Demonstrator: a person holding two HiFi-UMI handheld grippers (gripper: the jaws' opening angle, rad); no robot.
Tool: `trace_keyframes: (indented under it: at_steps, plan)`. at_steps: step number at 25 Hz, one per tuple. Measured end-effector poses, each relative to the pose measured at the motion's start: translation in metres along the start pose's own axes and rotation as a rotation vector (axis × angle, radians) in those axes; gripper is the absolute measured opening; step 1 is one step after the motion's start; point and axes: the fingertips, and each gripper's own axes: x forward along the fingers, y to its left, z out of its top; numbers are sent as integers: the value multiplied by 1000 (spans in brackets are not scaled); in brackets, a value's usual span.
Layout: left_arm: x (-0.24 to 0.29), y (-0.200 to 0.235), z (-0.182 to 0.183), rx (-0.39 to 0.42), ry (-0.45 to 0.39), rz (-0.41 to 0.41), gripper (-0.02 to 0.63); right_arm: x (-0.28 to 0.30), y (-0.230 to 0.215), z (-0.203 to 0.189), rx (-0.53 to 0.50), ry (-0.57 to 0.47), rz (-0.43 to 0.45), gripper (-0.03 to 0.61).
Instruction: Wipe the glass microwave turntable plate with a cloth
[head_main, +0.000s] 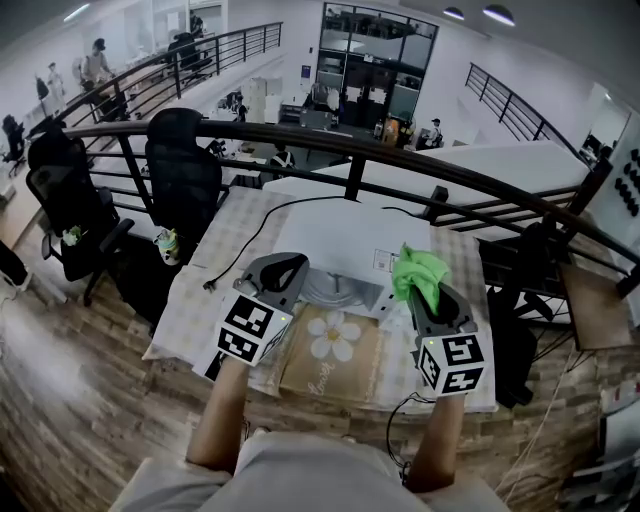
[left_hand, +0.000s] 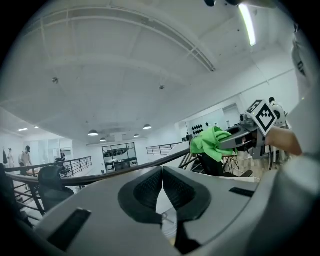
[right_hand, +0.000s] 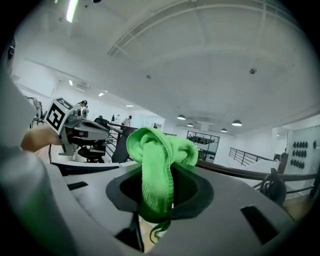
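Observation:
My right gripper is shut on a bright green cloth, which bunches above its jaws and hangs down between them. My left gripper is shut, its pads pressed together with nothing between them. Both grippers are held up over the table and tilt upward, level with each other. A pale round disc, apparently the glass turntable plate, lies in front of the white microwave, between the two grippers. In the left gripper view the right gripper with the cloth shows at the right.
A tan mat with a daisy print lies on the checked tablecloth near the front edge. A black cable runs off to the left. Black office chairs and a dark railing stand behind the table.

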Motion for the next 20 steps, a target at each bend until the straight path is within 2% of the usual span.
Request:
trace_keyframes:
  at_steps: [20]
  plan:
    - [2,-13,-13,-6,27,-34,18,8,11,-23,-4,53,12,117]
